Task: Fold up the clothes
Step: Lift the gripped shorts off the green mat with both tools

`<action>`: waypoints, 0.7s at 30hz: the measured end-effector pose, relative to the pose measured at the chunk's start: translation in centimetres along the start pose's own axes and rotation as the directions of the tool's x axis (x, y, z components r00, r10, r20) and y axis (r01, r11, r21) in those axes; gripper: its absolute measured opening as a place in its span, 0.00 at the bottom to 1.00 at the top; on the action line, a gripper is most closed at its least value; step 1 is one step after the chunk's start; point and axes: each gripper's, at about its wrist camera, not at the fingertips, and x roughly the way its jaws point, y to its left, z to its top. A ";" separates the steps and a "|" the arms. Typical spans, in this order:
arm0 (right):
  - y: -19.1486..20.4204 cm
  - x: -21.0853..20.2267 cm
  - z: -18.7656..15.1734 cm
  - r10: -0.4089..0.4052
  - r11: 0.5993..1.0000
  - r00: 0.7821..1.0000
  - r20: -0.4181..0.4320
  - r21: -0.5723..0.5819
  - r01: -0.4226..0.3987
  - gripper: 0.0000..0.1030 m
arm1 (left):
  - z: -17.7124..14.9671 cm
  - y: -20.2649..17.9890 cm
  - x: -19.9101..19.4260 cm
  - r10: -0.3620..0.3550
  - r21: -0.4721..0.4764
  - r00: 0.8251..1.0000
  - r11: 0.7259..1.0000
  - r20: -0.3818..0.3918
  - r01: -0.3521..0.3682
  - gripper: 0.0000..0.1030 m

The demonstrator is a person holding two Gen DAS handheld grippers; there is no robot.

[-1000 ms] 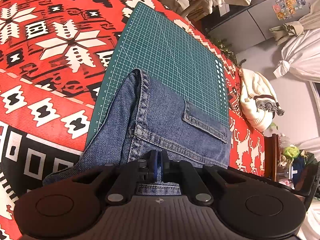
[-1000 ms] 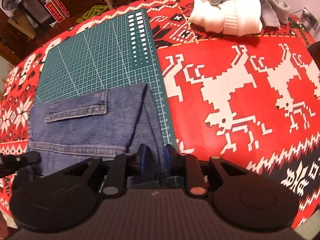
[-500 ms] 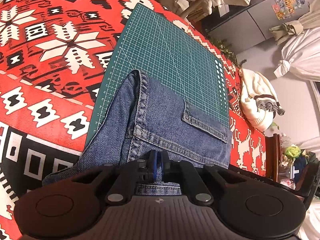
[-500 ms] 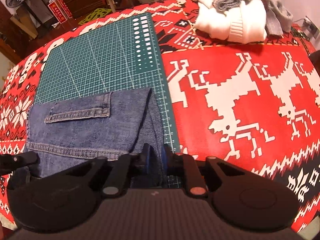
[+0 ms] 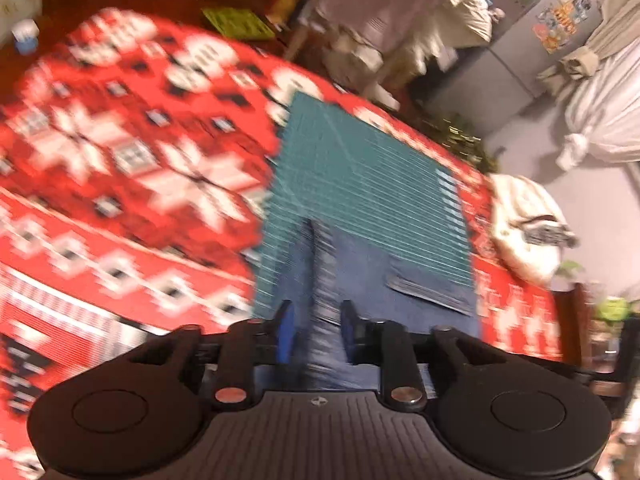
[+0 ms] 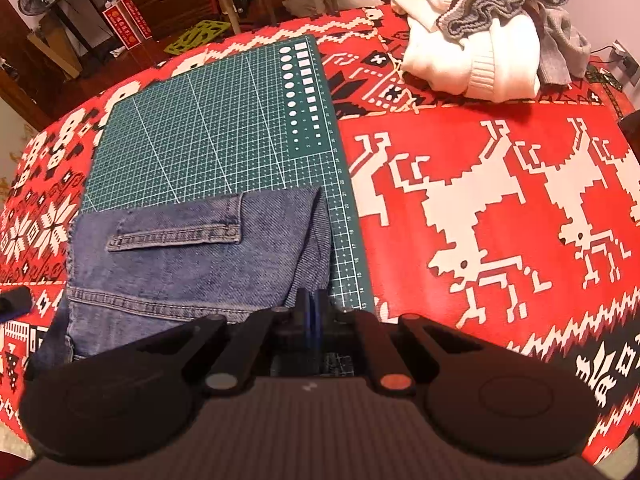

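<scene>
On green mat (image 6: 208, 140), folded jeans (image 6: 192, 264), left gripper (image 5: 316, 330) spread above, right gripper (image 6: 311, 314) pressed together beside edge.

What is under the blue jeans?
The folded jeans lie mostly on the green cutting mat, which rests on the red patterned tablecloth. The jeans' left edge hangs over onto the cloth. Whatever sits between the denim layers is covered.

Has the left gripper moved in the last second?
Yes. The left gripper has opened and pulled up and back: the green cutting mat sits lower and smaller in its blurred view, jeans released.
</scene>
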 end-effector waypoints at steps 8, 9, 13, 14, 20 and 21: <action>-0.8 0.0 0.1 0.039 0.999 0.999 -0.011 0.022 -0.039 0.03 | -0.9 -0.9 2.5 0.141 0.295 0.985 0.950 -0.103 -0.105 0.26; -0.8 0.1 0.2 0.043 0.999 0.999 -0.012 0.025 -0.042 0.03 | -1.1 -1.2 3.0 0.179 0.341 0.979 0.930 -0.102 -0.135 0.26; -0.6 0.4 0.2 0.046 0.999 0.999 -0.016 0.022 -0.046 0.03 | -1.6 -1.3 4.7 0.220 0.393 0.965 0.907 -0.142 -0.149 0.26; -0.6 0.5 0.2 0.047 0.999 0.999 -0.017 0.021 -0.046 0.04 | -1.7 -1.4 4.9 0.217 0.393 0.964 0.908 -0.152 -0.143 0.26; -0.8 0.9 0.2 0.057 0.998 0.998 -0.020 0.024 -0.056 0.04 | -2.0 -2.5 5.1 0.245 0.377 0.958 0.910 -0.146 -0.175 0.08; -0.8 0.9 0.2 0.054 0.998 0.998 -0.019 0.024 -0.053 0.03 | -2.1 -2.9 5.0 0.258 0.369 0.956 0.909 -0.139 -0.192 0.08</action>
